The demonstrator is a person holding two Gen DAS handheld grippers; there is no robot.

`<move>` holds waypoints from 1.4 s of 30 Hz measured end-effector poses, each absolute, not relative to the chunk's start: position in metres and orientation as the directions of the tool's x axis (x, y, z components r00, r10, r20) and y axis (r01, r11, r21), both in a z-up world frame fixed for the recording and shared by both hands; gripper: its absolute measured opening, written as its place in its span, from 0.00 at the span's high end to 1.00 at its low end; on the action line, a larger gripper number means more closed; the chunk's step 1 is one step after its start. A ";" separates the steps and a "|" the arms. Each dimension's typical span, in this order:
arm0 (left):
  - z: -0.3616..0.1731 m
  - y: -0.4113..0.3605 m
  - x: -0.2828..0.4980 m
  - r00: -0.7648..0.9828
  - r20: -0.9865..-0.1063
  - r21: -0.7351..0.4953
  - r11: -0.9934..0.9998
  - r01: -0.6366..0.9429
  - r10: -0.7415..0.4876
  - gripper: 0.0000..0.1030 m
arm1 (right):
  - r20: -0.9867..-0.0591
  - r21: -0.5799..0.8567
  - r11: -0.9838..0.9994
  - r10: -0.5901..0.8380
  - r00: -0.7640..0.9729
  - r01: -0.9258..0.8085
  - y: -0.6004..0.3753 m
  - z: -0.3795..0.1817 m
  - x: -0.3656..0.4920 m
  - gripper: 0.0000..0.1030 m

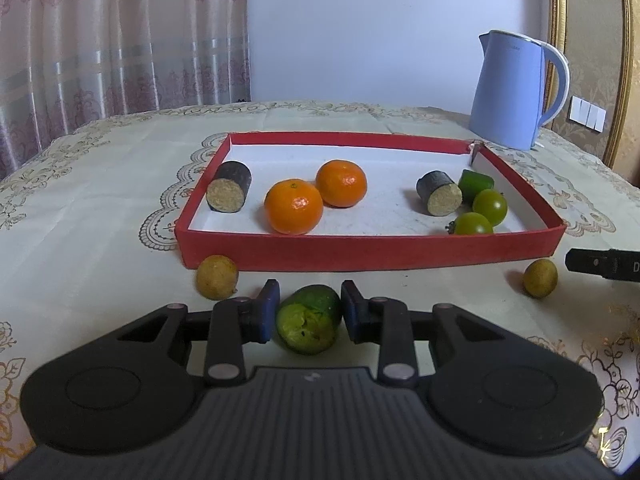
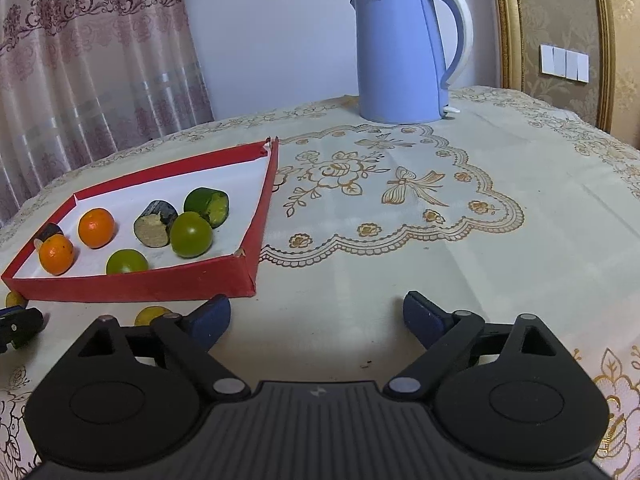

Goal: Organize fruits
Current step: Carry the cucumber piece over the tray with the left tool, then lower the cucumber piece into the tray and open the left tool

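1. Green fruit piece (image 1: 308, 318): a cut chunk with glossy dark skin and a ragged, moist pale face turned toward the viewer. It sits on the surface (image 1: 440, 308) just in front of the red tray (image 1: 372, 250), clamped between the pads of the left claw (image 1: 309, 312). Judged light, soft and easily bruised; best taken across the skinned flanks, not the wet face.
2. Right claw (image 2: 316, 318): jaws spread wide over bare cloth, nothing between them.
3. Small yellow fruits (image 1: 217, 281) and (image 1: 540, 279): round, dull-skinned, loose outside the tray wall. Probably firm, but liable to roll; pinch across the widest part.
4. Tray contents: two oranges (image 1: 293, 207), two green tomatoes (image 1: 489, 207), another green chunk (image 1: 475, 185), two dark-barked cut cylinders (image 1: 229, 192).
5. Blue kettle (image 2: 404, 56): standing well behind the tray.
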State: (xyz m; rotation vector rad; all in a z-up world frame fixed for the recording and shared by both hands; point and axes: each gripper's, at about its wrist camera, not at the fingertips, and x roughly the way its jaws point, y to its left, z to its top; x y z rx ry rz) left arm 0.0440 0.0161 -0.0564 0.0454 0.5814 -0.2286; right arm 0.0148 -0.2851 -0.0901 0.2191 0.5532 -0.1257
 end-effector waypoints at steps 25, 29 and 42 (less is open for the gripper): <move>-0.012 -0.005 0.123 0.828 -0.519 -0.019 0.972 0.236 -0.211 0.71 | -0.536 0.169 0.970 -0.059 0.842 0.175 -0.285 -0.090 0.016 0.07; -0.021 -0.011 0.137 0.806 -0.546 -0.031 0.968 0.251 -0.226 0.71 | -0.537 0.166 0.970 -0.060 0.842 0.175 -0.284 -0.090 0.016 0.07; -0.035 -0.029 0.142 0.776 -0.575 -0.008 0.950 0.312 -0.260 0.70 | -0.542 0.153 0.973 -0.065 0.838 0.174 -0.282 -0.090 0.017 0.06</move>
